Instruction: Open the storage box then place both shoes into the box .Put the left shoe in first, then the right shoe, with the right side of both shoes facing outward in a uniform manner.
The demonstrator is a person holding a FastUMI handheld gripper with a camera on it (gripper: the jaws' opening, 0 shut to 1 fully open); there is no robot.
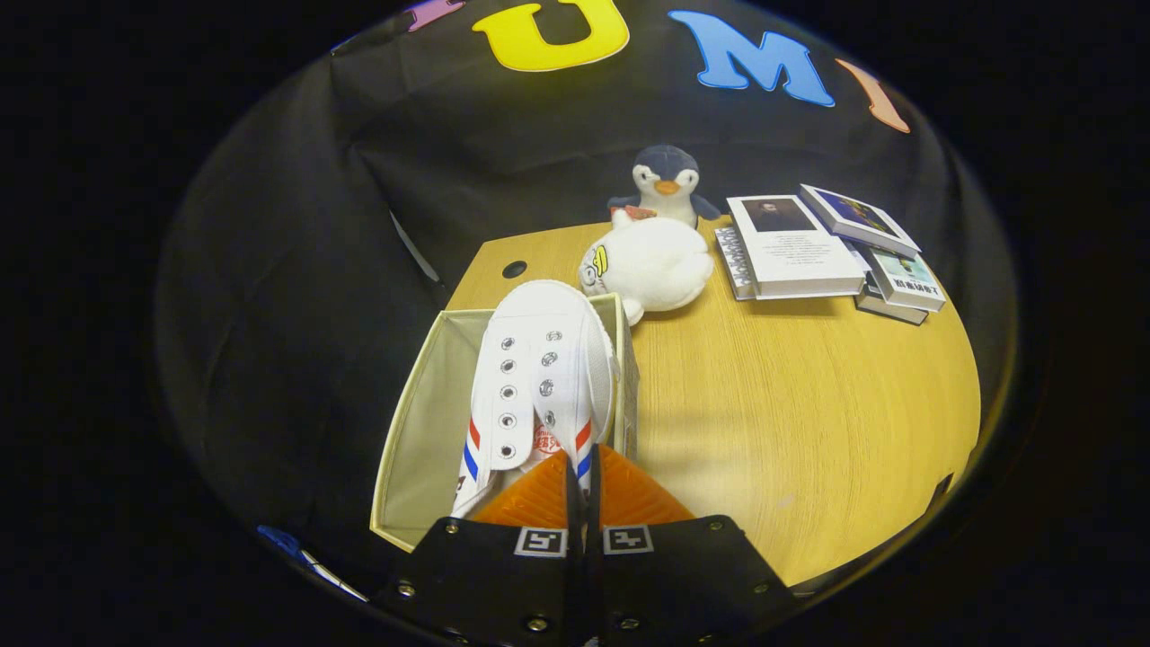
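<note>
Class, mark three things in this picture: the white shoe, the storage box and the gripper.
white shoe (530,377): gripper view, on its eyelet panel.
storage box (422,413): gripper view, on its inner left wall.
gripper (582,467): gripper view, midway between its fingertips, pinching the shoe's edge.

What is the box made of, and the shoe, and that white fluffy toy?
Box: looks like stiff fabric, matte, with seamed edges. Shoe, gripped by the gripper: probably white canvas, with metal-looking eyelets. White toy: soft plush, fuzzy surface.
</note>
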